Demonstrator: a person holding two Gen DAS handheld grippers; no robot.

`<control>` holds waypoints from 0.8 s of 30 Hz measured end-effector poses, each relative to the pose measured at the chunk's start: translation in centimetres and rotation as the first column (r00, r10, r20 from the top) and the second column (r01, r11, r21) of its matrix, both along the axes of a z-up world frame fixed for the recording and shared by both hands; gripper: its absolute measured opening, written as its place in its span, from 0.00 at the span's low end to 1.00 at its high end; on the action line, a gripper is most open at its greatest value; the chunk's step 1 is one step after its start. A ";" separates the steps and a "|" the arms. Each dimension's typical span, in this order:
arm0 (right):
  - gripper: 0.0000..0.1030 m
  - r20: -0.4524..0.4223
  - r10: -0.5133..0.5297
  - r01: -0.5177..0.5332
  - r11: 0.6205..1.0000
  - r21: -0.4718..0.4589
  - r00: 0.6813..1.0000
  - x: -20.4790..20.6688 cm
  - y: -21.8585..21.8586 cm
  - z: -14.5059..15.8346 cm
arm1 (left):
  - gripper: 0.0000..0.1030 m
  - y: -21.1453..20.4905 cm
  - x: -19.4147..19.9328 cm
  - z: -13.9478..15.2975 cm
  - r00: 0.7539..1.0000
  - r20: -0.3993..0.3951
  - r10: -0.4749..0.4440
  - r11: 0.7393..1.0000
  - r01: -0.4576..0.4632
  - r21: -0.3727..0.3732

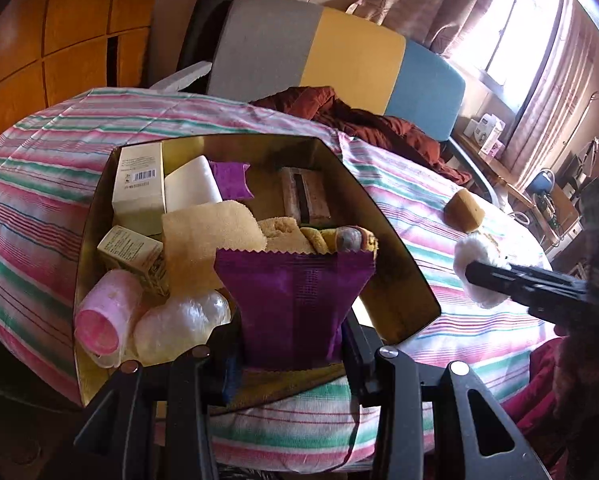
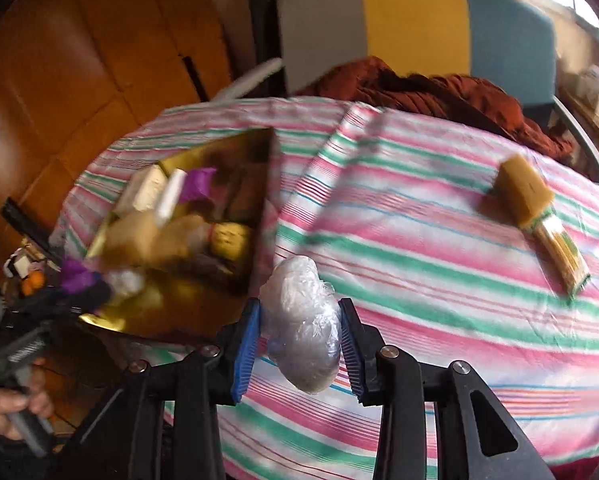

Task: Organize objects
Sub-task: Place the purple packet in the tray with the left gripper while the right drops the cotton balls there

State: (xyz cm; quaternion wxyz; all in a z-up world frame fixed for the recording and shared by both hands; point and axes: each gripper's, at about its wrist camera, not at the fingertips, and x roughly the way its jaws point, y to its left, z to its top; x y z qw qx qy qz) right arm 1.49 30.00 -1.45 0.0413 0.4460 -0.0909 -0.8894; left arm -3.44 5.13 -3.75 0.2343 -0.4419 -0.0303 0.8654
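Observation:
In the left wrist view my left gripper [image 1: 293, 344] is shut on a purple foil packet [image 1: 295, 300], held upright over the near edge of the gold box [image 1: 399, 264]. The box sits on the striped bedspread [image 1: 59, 152] and holds cartons, sponges, a pink cup [image 1: 101, 322] and a plastic-wrapped bundle [image 1: 179, 328]. In the right wrist view my right gripper [image 2: 301, 344] is shut on a clear plastic-wrapped bundle [image 2: 303, 320], just above the bedspread and right of the gold box [image 2: 259, 216]. The left wrist view also shows that bundle [image 1: 469, 256] at the right gripper [image 1: 477, 276].
A brown sponge [image 2: 523, 192] and a yellow-green packet [image 2: 559, 256] lie on the bedspread to the right. A rust-red quilt [image 1: 371, 120] is bunched against the grey, yellow and blue headboard [image 1: 359, 52]. A wooden wardrobe [image 1: 59, 28] stands left; a person's hand [image 2: 7, 404] grips the left tool.

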 end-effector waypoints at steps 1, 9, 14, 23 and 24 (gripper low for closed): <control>0.38 -0.010 0.020 -0.020 1.000 -0.007 1.000 -0.3 -0.8 0.4 | 0.40 0.0 -0.2 -0.1 1.000 0.003 0.009 1.000 -0.009 -0.003; 0.42 -0.008 0.134 -0.134 0.991 -0.006 0.991 -3.4 -7.1 -0.2 | 0.44 0.0 -0.9 -1.0 0.999 0.023 0.027 0.999 -0.027 -0.019; 0.84 -0.010 0.141 -0.140 0.989 0.051 0.990 -3.5 -8.9 -1.2 | 0.45 -0.9 -0.9 -0.9 0.998 0.010 0.059 0.998 -0.059 -0.022; 0.96 -0.019 0.102 -0.101 0.993 0.065 0.995 -3.2 -8.6 -1.7 | 0.45 -1.2 -0.1 0.2 0.994 -0.077 0.080 0.995 -0.084 -0.058; 0.96 -0.005 0.097 -0.096 0.994 0.049 0.995 -3.2 -8.3 -2.0 | 0.45 -1.2 0.1 0.5 0.992 -0.097 0.082 0.994 -0.089 -0.068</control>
